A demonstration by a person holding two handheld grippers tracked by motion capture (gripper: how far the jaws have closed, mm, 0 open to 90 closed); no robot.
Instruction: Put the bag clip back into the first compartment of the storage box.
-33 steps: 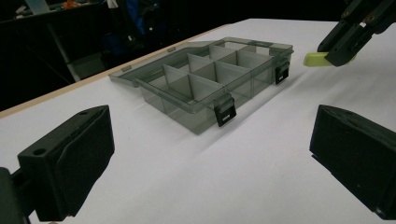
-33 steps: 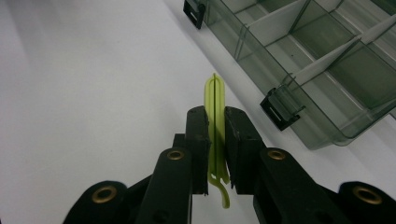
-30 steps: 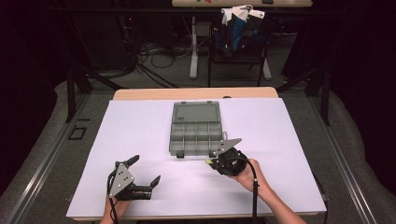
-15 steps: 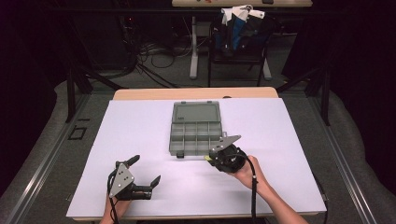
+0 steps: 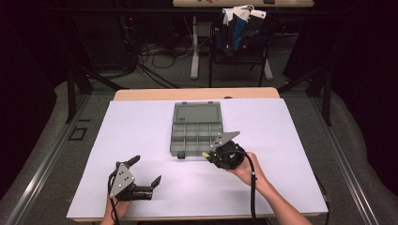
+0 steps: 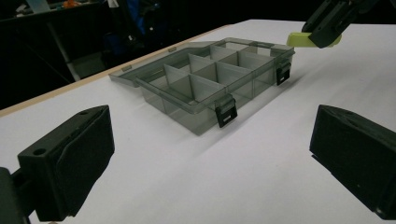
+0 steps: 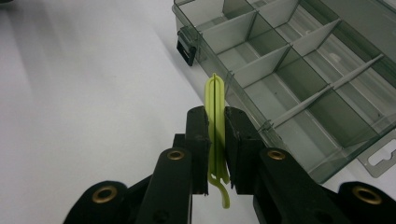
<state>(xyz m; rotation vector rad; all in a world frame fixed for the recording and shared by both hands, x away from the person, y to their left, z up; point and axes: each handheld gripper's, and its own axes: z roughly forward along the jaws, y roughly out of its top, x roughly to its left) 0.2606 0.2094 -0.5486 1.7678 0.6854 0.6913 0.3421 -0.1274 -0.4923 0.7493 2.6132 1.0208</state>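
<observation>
Right gripper view: yellow-green clip [image 7: 215, 126] points boxward.

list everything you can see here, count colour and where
compartment box: 1, clear grey, lid open, middle of the table
clip: 1, yellow-green, thin, pinched in the right claw beside the box's near edge
sheet: 1, white, covering the table
table: 1, wooden edge at the far side
chair: 1, dark, with cloth on it, beyond the table
left claw: 1, black, open, near left on the sheet
right claw: 1, black, shut on the clip
</observation>
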